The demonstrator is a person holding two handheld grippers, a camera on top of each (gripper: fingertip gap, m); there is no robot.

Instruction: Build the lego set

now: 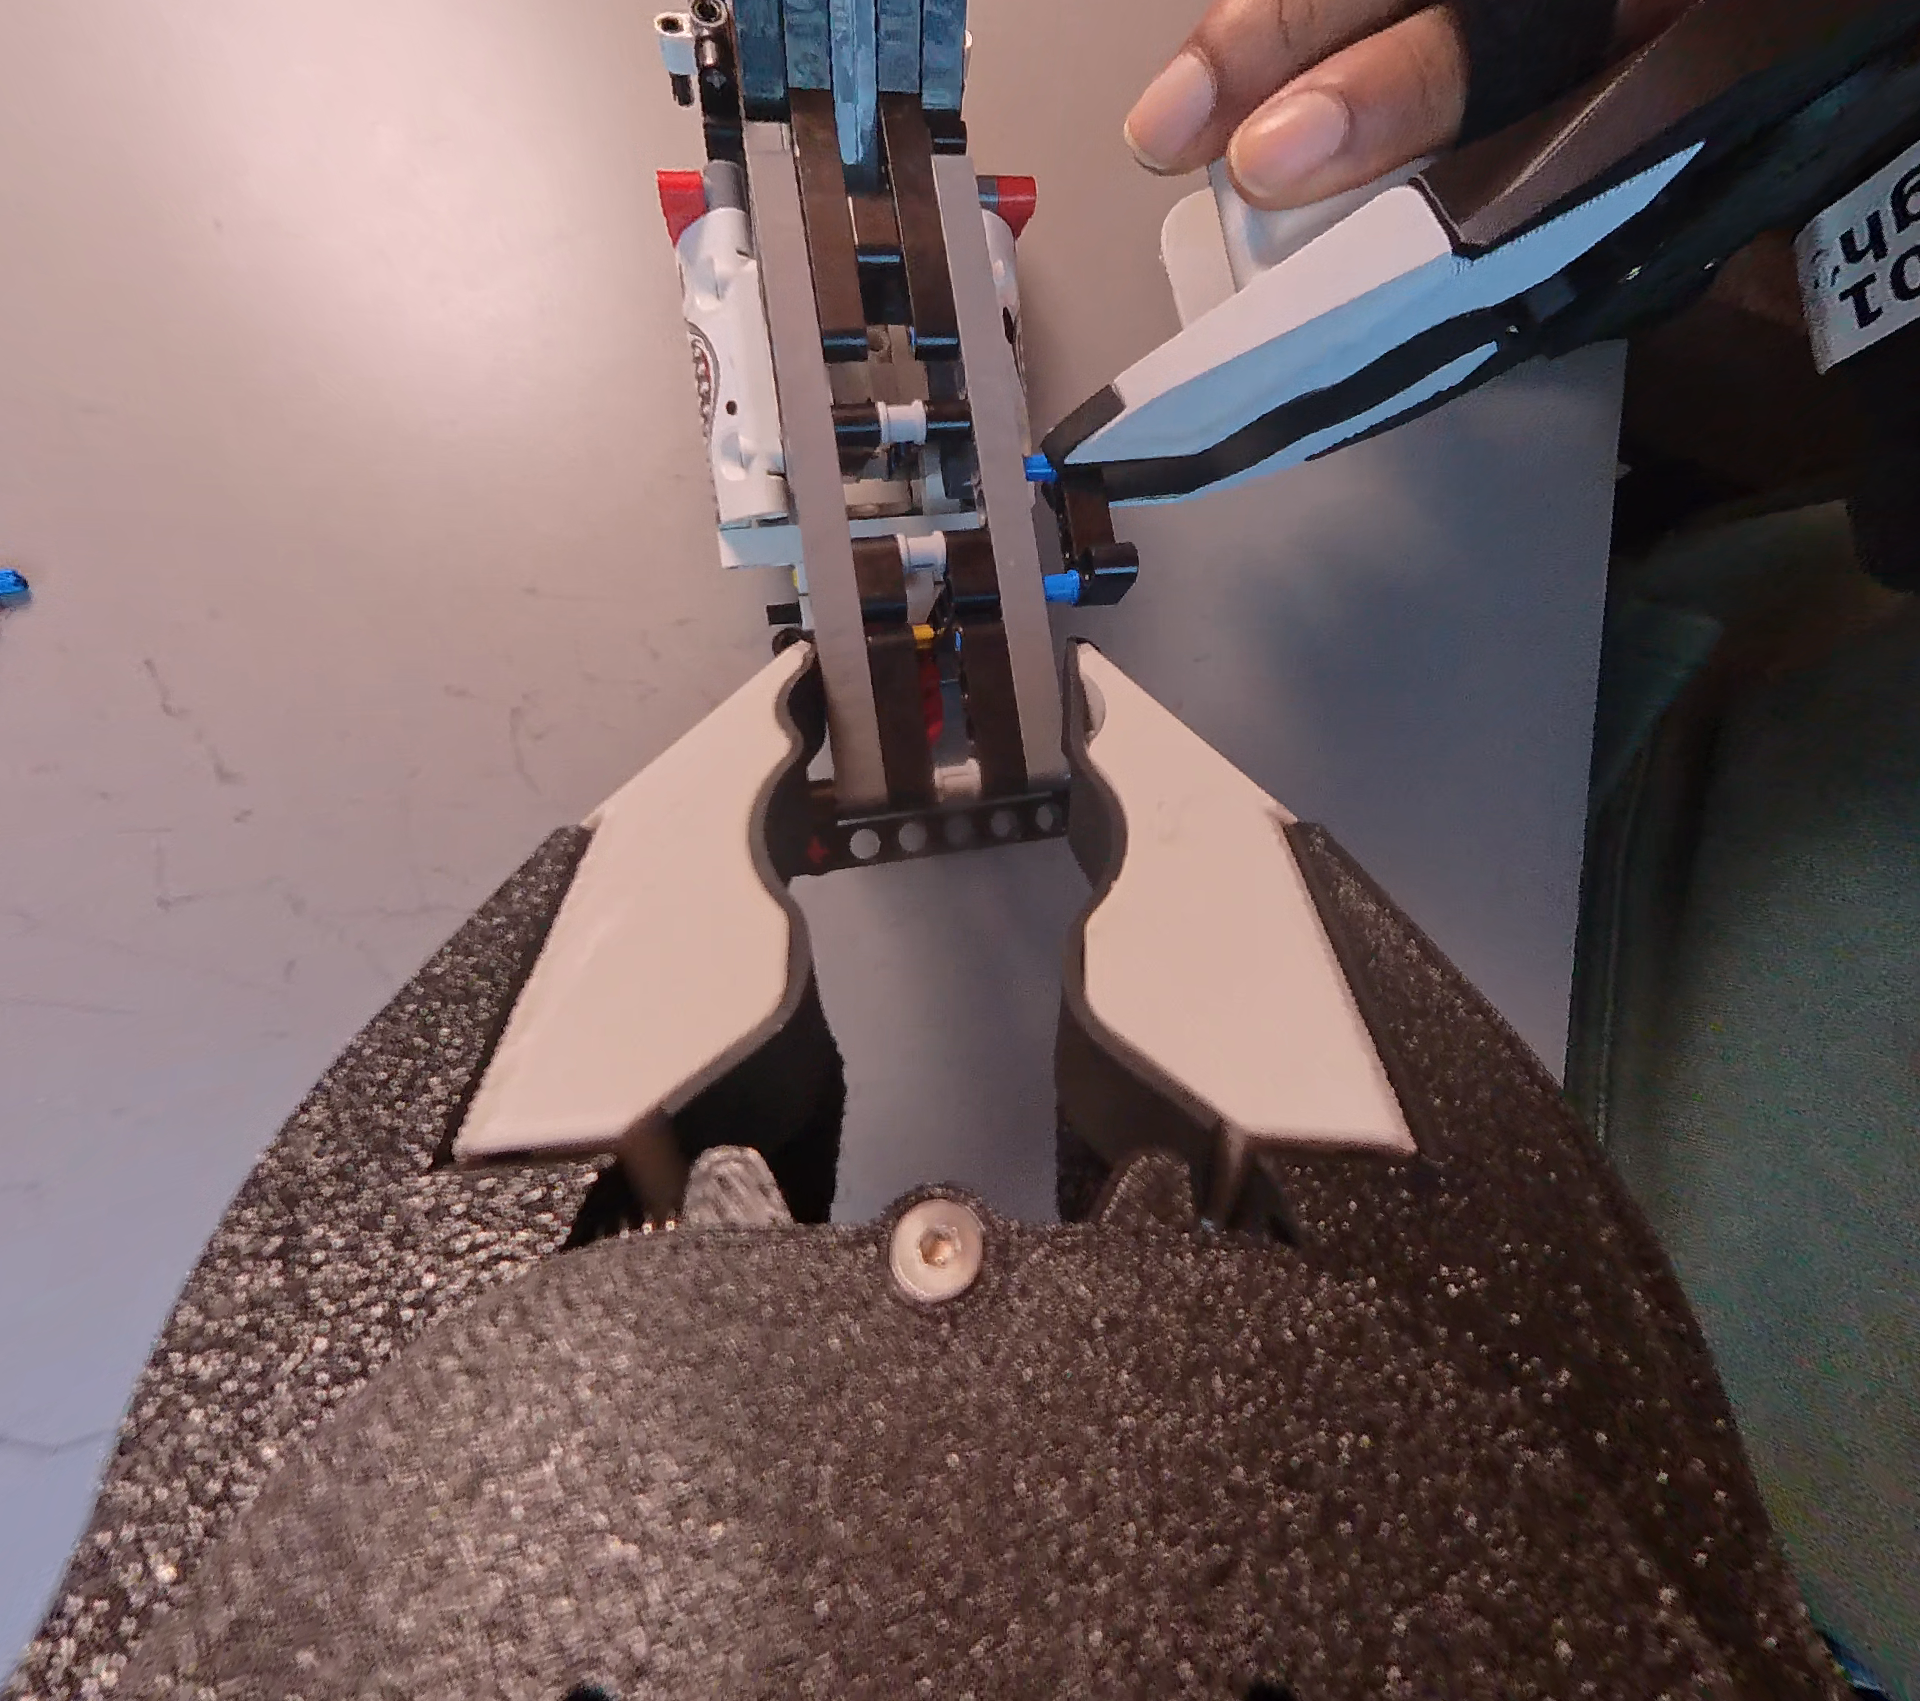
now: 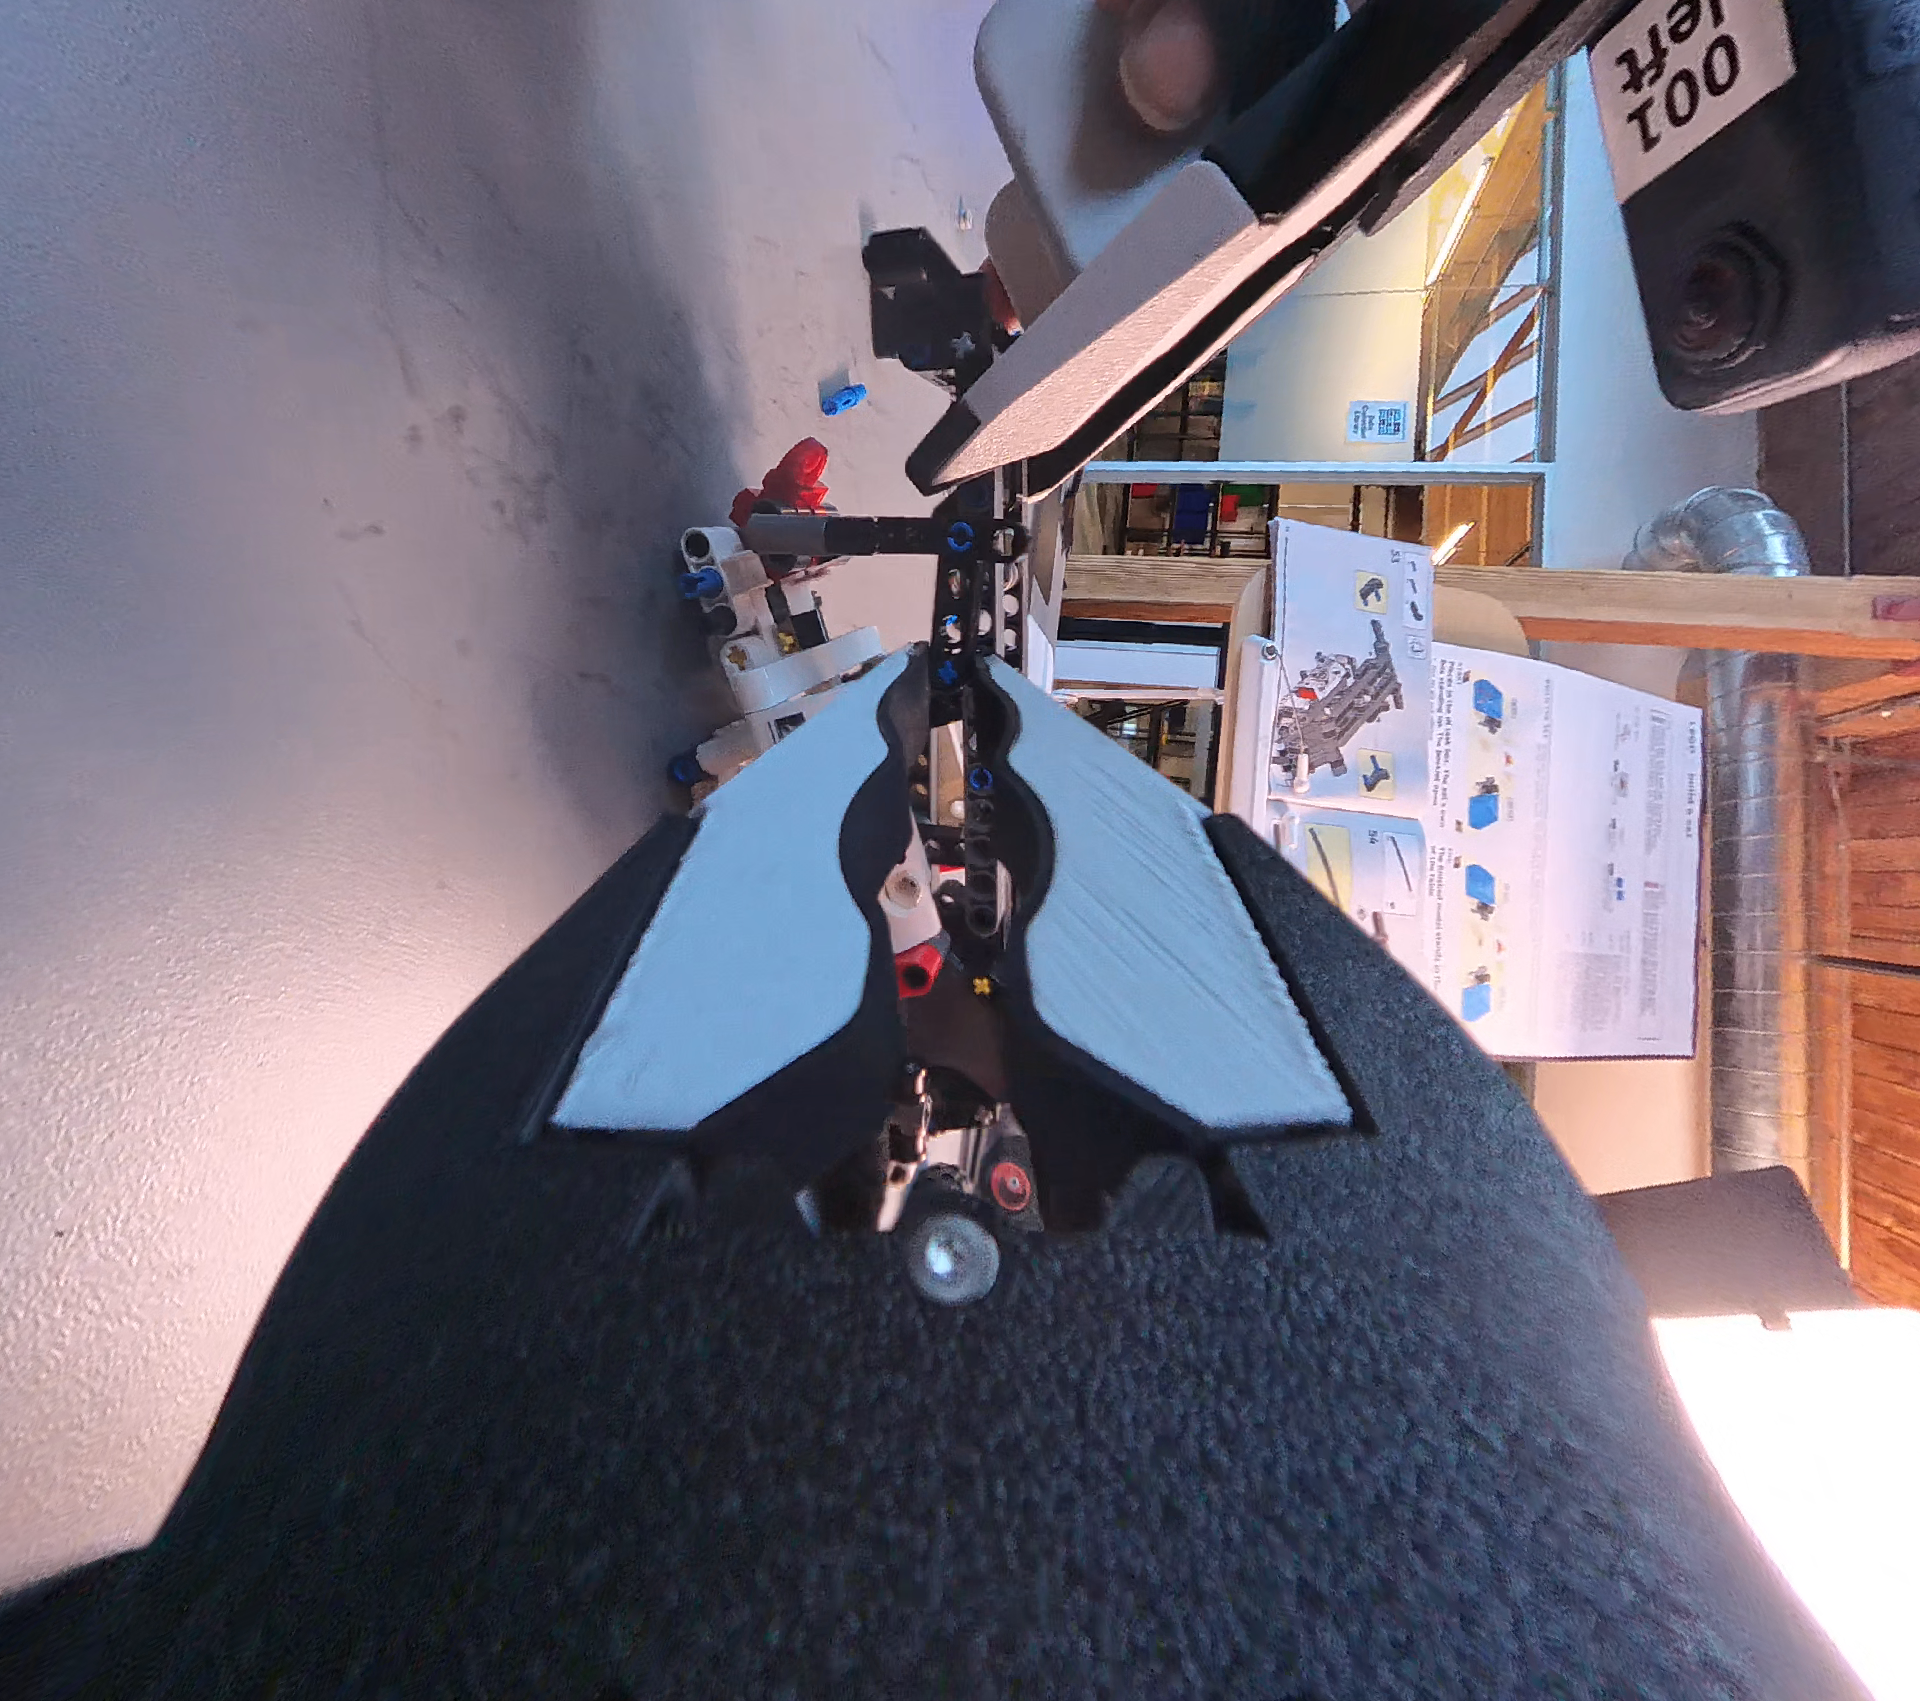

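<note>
Worktop (image 1: 312, 301), pale and scuffed, carrying loose parts. Lego model (image 1: 873, 363), long, of grey, black and white beams, being held off the worktop at 12 o'clock from the left tool (image 1: 940, 706), clenched on its near end. Right tool (image 1: 1060, 472) reaching in from 2 o'clock, gripping a small black connector (image 1: 1091, 545) with blue pins against the model's side. Instruction sheets (image 2: 1475, 820) standing at 3 o'clock. Loose blue pin (image 2: 843, 397) lying at 11 o'clock.

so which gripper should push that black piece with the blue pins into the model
Probably the right gripper: it holds the black piece beside the model, blue pins facing it. The left gripper is clamped on the model's end, steadying it.
</note>
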